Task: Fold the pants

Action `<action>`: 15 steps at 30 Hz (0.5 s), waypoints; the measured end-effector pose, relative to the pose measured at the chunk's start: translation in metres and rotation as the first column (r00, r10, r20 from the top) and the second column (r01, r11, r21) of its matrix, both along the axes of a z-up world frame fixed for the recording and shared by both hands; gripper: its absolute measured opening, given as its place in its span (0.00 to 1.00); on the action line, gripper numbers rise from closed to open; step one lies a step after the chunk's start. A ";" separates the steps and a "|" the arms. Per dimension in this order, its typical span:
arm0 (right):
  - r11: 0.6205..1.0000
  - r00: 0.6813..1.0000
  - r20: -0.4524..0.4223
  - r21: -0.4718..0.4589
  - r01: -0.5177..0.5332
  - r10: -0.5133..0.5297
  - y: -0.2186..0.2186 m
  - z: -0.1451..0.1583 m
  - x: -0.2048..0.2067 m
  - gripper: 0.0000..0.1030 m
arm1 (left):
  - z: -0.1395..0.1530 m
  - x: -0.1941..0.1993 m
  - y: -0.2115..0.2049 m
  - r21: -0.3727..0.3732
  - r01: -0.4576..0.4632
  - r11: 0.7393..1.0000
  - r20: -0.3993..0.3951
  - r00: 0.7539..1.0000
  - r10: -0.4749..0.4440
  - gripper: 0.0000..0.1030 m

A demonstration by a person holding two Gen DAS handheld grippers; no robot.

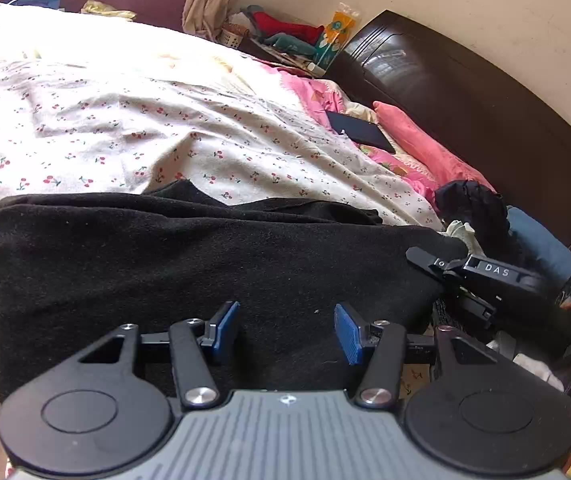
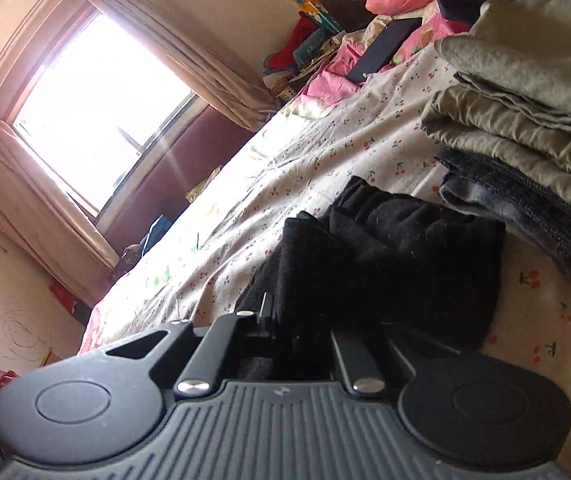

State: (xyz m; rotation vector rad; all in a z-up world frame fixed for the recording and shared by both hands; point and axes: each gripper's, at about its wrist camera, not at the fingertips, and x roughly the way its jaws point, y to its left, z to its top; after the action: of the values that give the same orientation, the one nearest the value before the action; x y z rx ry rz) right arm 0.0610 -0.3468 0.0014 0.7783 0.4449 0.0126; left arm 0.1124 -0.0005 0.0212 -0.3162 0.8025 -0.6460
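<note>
Black pants (image 1: 189, 256) lie folded in a wide band on the cherry-print bedsheet (image 1: 133, 128). My left gripper (image 1: 287, 330) is open just above the near part of the pants, its blue pads (image 1: 347, 338) apart and empty. My right gripper (image 1: 425, 260) shows at the pants' right end in the left wrist view. In the right wrist view the right gripper (image 2: 285, 320) is shut on the bunched end of the black pants (image 2: 397, 264), with fabric hiding the fingertips.
A stack of folded olive and dark grey clothes (image 2: 525, 120) sits on the sheet right beside the pants. A black tablet (image 1: 359, 130), pink bedding (image 1: 425, 148) and a dark headboard (image 1: 465, 92) lie at the bed's far right. A window (image 2: 97, 100) is behind.
</note>
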 end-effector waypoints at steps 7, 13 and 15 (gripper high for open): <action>0.999 0.995 -0.087 -0.029 0.046 -0.048 -0.011 -0.024 0.012 0.06 | -0.019 -0.002 -0.010 0.096 0.028 0.995 0.005 1.000 -0.029 0.62; 0.993 0.995 0.064 -0.085 0.076 -0.071 -0.009 0.010 -0.002 0.06 | -0.015 -0.011 -0.008 0.118 0.049 0.992 0.074 0.996 -0.058 0.63; 0.988 0.996 -0.001 -0.123 0.090 -0.091 -0.013 -0.002 0.010 0.06 | -0.021 -0.009 -0.006 0.114 0.037 0.993 0.058 0.997 -0.044 0.63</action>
State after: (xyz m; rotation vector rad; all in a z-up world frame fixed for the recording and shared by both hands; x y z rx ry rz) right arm 0.0712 -0.3598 -0.0009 0.6765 0.4120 -0.1008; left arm 0.1039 -0.0062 0.0000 -0.1774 0.7855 -0.6428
